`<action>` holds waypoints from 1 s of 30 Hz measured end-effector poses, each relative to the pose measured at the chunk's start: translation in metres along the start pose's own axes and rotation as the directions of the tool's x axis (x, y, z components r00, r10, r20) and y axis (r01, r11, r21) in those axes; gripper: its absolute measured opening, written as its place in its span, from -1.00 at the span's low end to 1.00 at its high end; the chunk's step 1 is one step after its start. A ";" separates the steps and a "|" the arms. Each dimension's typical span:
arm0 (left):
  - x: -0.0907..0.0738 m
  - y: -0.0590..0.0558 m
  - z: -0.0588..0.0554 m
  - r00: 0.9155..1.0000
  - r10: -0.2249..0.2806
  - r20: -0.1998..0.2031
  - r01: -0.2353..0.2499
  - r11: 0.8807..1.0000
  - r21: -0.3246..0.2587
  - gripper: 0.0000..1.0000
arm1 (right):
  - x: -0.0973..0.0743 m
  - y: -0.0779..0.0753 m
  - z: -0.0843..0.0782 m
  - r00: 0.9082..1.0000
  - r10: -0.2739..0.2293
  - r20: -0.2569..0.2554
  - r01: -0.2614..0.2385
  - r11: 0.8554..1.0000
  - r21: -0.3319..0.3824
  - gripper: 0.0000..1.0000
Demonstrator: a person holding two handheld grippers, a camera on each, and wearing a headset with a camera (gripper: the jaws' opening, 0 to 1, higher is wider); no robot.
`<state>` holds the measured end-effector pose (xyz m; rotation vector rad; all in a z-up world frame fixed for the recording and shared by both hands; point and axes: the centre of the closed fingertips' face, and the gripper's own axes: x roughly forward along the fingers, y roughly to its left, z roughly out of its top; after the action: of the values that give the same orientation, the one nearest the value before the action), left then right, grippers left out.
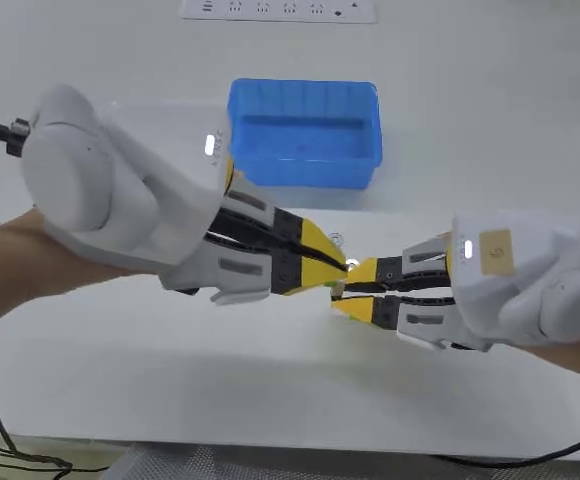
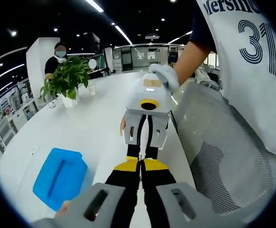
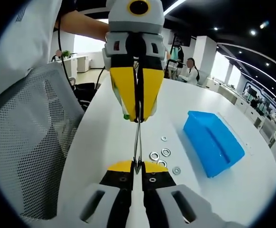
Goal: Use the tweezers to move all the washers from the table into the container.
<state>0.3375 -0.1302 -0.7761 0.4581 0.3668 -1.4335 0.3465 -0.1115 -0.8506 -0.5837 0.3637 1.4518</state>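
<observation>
- Both claws meet tip to tip over the middle of the white worktop, closer to its near edge than to its far one.
- Left gripper: its yellow-tipped jaws are drawn narrow, pinching one end of the tweezers.
- Right gripper: its jaws are also narrow, closed around the other end of the same tweezers, so the thin metal tool spans the short gap between the two claws.
- Five washers lie flat on the worktop just beside the tweezers, on the side toward the container. Four sit in a loose cluster, and the fifth lies a little apart, nearer the left gripper.
- A blue plastic container, rectangular and open-topped, stands just beyond the washers. In the head view it sits toward the far edge of the worktop, behind the point where the claws meet.
- I cannot tell whether any washer lies inside it.
- A white power strip lies along the far edge.
- A grey mesh chair stands off the near edge, beside the person.
- A potted plant stands on a distant stretch of the worktop in the left gripper view.
</observation>
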 end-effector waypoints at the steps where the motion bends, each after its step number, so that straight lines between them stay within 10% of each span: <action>1: -0.001 0.001 0.001 1.000 0.003 0.000 -0.003 1.000 -0.001 -0.90 | 0.000 -0.001 0.001 1.000 -0.002 0.001 0.002 1.000 0.001 -0.87; 30: -0.002 0.020 0.007 0.999 -0.021 0.028 0.022 0.999 -0.029 -0.90 | -0.006 -0.022 0.003 0.996 -0.085 -0.003 0.085 0.996 -0.017 -0.80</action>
<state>0.3570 -0.1303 -0.7678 0.4117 0.3708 -1.4522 0.3669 -0.1149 -0.8412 -0.6083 0.3265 1.3736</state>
